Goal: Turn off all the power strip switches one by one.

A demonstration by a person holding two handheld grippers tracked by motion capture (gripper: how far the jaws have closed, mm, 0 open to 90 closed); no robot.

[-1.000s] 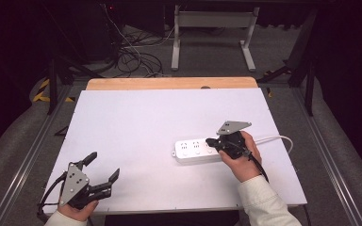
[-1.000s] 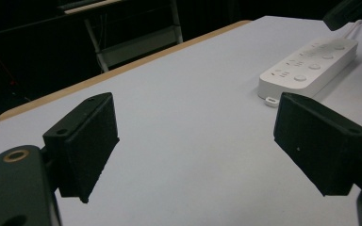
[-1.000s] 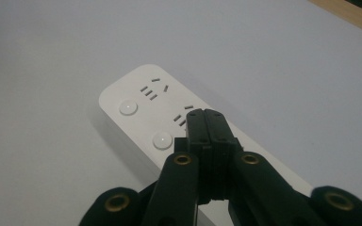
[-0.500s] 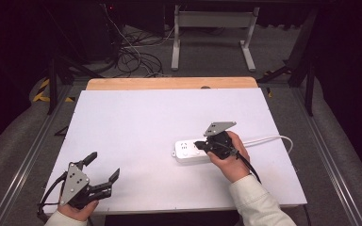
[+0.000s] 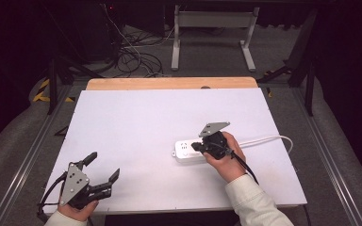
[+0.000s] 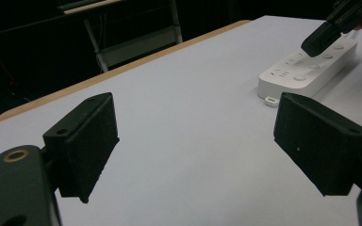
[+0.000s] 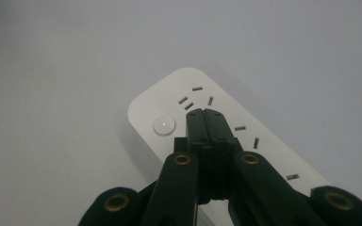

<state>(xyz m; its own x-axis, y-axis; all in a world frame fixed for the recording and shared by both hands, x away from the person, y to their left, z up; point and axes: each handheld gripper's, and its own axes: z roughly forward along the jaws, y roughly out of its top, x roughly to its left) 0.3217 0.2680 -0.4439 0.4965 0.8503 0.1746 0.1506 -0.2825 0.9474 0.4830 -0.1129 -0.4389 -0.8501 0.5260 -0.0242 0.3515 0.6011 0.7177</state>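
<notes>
High view puts one white power strip [image 5: 188,151] right of the frame's centre on the white table [image 5: 160,122], its single white cord [image 5: 268,139] running off toward the right edge. The right gripper [image 5: 197,146], jaws pressed together with nothing between them, hovers over the strip; in the right gripper view its closed tip sits just beside the one round button [image 7: 164,125], whether touching the casing I cannot tell. The left gripper [image 5: 102,168] rests at the lower left, jaws spread wide and empty. The strip looks like a rigid, light plastic bar with smooth faces, likely to slide if pushed; the long sides seem the best hold. Several socket slots show.
</notes>
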